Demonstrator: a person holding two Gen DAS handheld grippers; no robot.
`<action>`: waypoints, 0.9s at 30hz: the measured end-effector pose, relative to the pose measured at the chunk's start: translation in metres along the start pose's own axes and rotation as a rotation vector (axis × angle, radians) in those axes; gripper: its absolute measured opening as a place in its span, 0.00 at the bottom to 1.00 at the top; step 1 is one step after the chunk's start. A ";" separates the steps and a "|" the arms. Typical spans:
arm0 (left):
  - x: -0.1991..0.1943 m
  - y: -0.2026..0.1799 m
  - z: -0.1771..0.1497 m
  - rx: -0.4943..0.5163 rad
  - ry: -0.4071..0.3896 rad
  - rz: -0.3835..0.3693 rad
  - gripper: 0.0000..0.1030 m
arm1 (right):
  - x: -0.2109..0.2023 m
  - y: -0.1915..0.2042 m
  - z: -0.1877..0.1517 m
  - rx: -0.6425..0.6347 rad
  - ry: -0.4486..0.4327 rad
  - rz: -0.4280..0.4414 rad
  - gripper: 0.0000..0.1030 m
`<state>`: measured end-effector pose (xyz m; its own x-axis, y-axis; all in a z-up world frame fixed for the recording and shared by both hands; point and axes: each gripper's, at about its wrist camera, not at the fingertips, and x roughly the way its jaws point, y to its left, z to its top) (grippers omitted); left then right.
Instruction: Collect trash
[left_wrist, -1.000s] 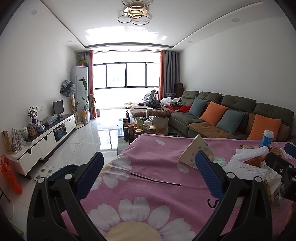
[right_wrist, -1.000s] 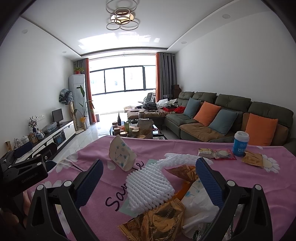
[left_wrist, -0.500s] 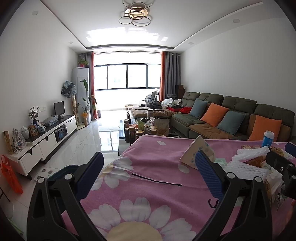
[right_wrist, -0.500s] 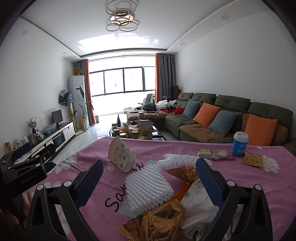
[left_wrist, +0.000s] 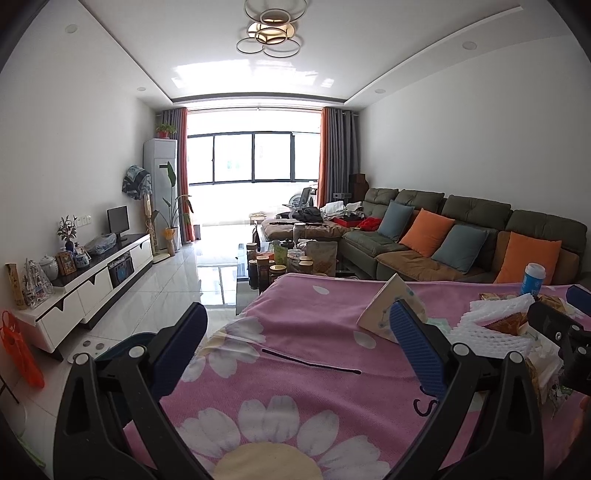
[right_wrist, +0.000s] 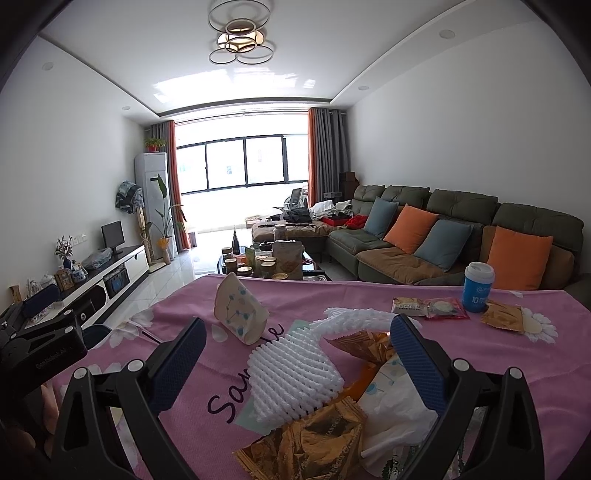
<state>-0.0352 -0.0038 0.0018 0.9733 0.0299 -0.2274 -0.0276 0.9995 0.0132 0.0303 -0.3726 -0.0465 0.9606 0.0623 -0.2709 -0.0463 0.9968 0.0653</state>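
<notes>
Trash lies on a pink flowered tablecloth (right_wrist: 332, 299). In the right wrist view a white foam net (right_wrist: 295, 365) sits between the fingers of my open right gripper (right_wrist: 295, 354), with gold wrappers (right_wrist: 306, 439) and a white tissue pack (right_wrist: 395, 410) just below it. A crushed paper cup (right_wrist: 240, 314) lies farther left. My left gripper (left_wrist: 295, 336) stands open over bare cloth (left_wrist: 295, 376), holding nothing; the crushed cup (left_wrist: 388, 310) and foam net (left_wrist: 491, 332) are to its right.
A blue cup (right_wrist: 478, 288), a snack packet (right_wrist: 428, 308) and a brown wrapper (right_wrist: 506, 319) lie at the table's far right. Beyond the table are a low coffee table with jars (left_wrist: 280, 262), a sofa (left_wrist: 461, 236) and a white TV cabinet (left_wrist: 92, 280). A dark bin rim (left_wrist: 129, 343) shows left of the table.
Both views have shifted only slightly; the grippers stay open and nothing on the table has moved.
</notes>
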 end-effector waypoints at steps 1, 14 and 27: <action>0.000 0.000 0.000 0.000 -0.002 0.000 0.95 | 0.000 0.000 0.000 0.002 0.001 0.001 0.94; -0.004 -0.001 -0.002 0.003 -0.018 -0.002 0.95 | -0.001 -0.002 0.000 0.004 -0.003 0.003 0.94; -0.002 -0.001 -0.002 0.000 -0.019 -0.007 0.95 | -0.001 -0.002 -0.001 0.005 0.000 0.000 0.94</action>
<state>-0.0376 -0.0043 0.0005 0.9776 0.0227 -0.2093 -0.0207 0.9997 0.0120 0.0297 -0.3749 -0.0471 0.9605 0.0621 -0.2712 -0.0448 0.9966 0.0696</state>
